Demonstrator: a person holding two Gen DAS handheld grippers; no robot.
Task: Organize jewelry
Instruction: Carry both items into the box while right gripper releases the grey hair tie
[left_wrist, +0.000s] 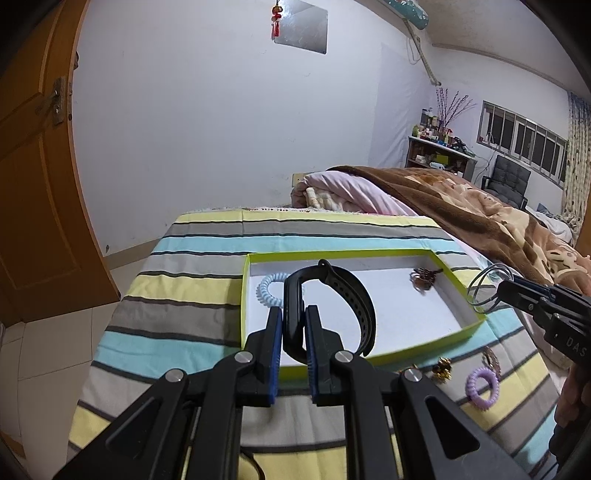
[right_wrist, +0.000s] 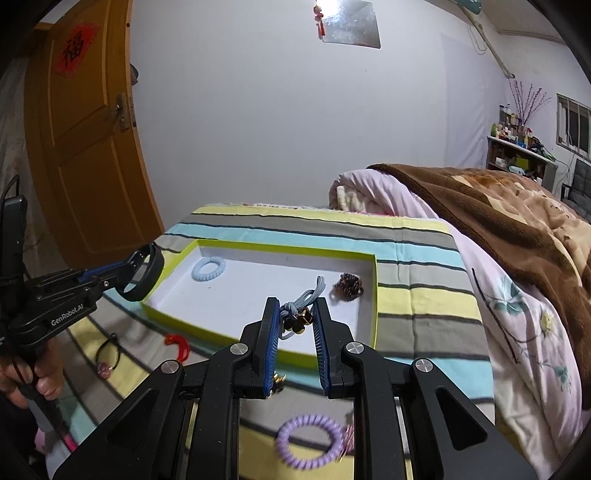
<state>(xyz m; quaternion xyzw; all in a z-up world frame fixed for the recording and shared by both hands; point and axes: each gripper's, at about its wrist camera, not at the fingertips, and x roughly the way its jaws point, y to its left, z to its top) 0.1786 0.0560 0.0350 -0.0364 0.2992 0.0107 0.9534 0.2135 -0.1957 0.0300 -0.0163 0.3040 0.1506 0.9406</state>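
My left gripper (left_wrist: 293, 314) is shut on a black wristband (left_wrist: 332, 295) and holds it above the near edge of the shallow green-rimmed white tray (left_wrist: 424, 352). From the right wrist view the left gripper (right_wrist: 138, 267) holds the band (right_wrist: 147, 275) by the tray's left corner. My right gripper (right_wrist: 295, 306) is shut on a blue hair tie with dark beads (right_wrist: 301, 312), over the tray's near part; in the left view it (left_wrist: 496, 290) shows at the right. In the tray (right_wrist: 162, 315) lie a pale blue coil tie (right_wrist: 208, 269) and a brown beaded piece (right_wrist: 349, 286).
On the striped cloth lie a purple coil tie (right_wrist: 308, 439), a red piece (right_wrist: 177, 345), a black cord with a pink bead (right_wrist: 105, 360) and a gold piece (left_wrist: 443, 369). A rolled quilt and brown blanket (right_wrist: 480, 206) lie at the right. A wooden door (right_wrist: 85, 147) stands left.
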